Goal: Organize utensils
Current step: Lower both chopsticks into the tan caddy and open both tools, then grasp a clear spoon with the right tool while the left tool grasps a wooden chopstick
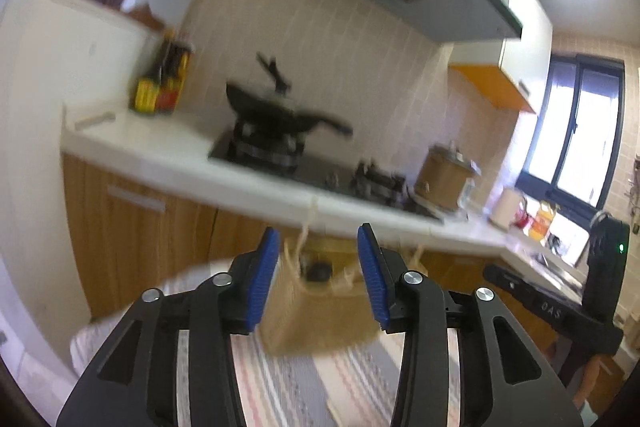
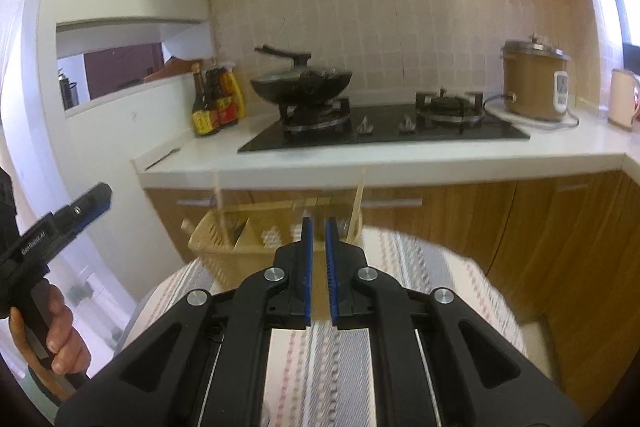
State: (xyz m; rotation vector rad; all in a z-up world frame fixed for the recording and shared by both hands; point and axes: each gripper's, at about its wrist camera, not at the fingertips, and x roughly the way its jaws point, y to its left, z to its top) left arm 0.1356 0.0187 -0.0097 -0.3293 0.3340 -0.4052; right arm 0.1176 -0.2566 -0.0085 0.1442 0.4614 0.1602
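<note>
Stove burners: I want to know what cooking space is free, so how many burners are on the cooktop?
2. The left burner carries the black wok; the right burner stands bare, beside the brown rice cooker. Nothing suggests more hidden ones.

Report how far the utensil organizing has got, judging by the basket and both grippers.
Looks done: some sticks, possibly chopsticks, already stand in the woven basket on the striped cloth; the rest inside is blurred. In hand: nothing. The left gripper is open and empty, and the right gripper is nearly closed with nothing visible between its pads. Left: unclear, since no loose utensils show.
</note>
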